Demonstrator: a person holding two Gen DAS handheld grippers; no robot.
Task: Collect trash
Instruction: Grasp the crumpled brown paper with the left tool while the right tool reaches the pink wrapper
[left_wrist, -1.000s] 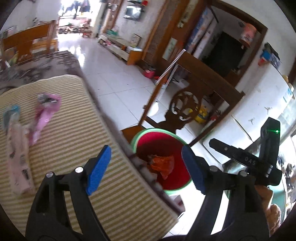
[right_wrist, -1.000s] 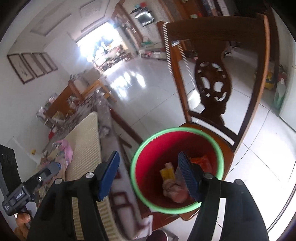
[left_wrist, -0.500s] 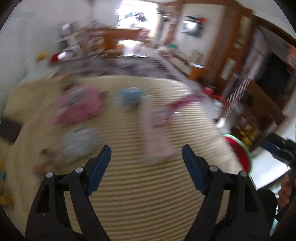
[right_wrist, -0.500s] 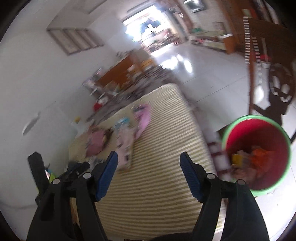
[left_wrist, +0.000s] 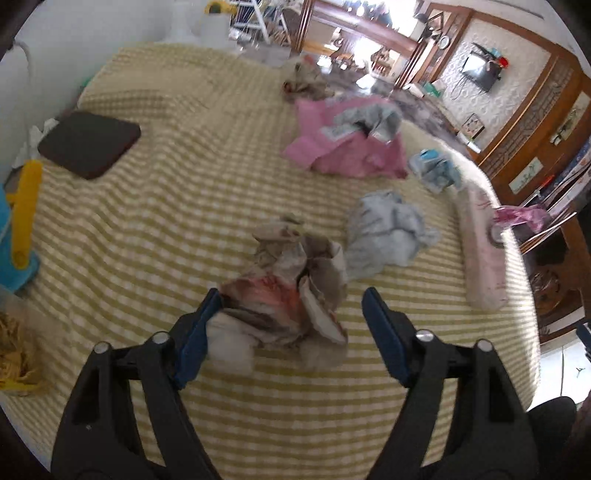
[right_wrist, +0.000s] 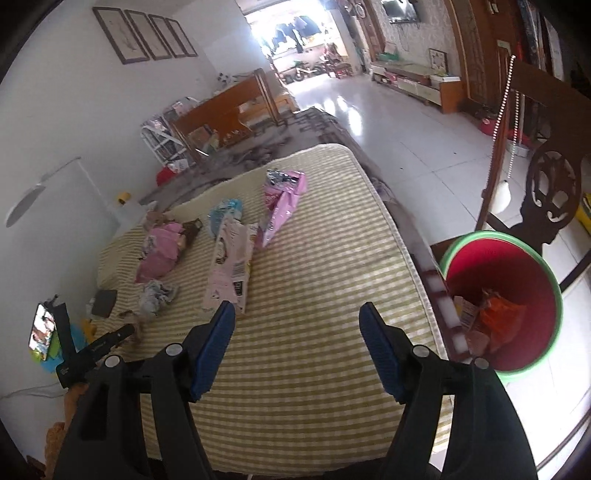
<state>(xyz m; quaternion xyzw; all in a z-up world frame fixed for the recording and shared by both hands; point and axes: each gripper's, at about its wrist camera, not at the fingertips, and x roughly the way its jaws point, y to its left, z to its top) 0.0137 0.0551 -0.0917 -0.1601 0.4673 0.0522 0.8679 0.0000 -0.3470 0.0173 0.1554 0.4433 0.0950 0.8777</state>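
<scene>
Left gripper (left_wrist: 291, 308) has swung away from the red bin (right_wrist: 532, 280) to the mattress (left_wrist: 147, 206); jaws just narrowing around a crumpled wrapper (left_wrist: 288, 291), not yet pinching it. Right gripper (right_wrist: 297, 330) gapes empty beside the bin. Judged: next pickup beginning; several wrappers remain.

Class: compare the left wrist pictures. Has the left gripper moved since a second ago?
Yes. The left gripper swung from the red bin over the striped mat to crumpled wrappers, jaws closing but not gripping.
</scene>
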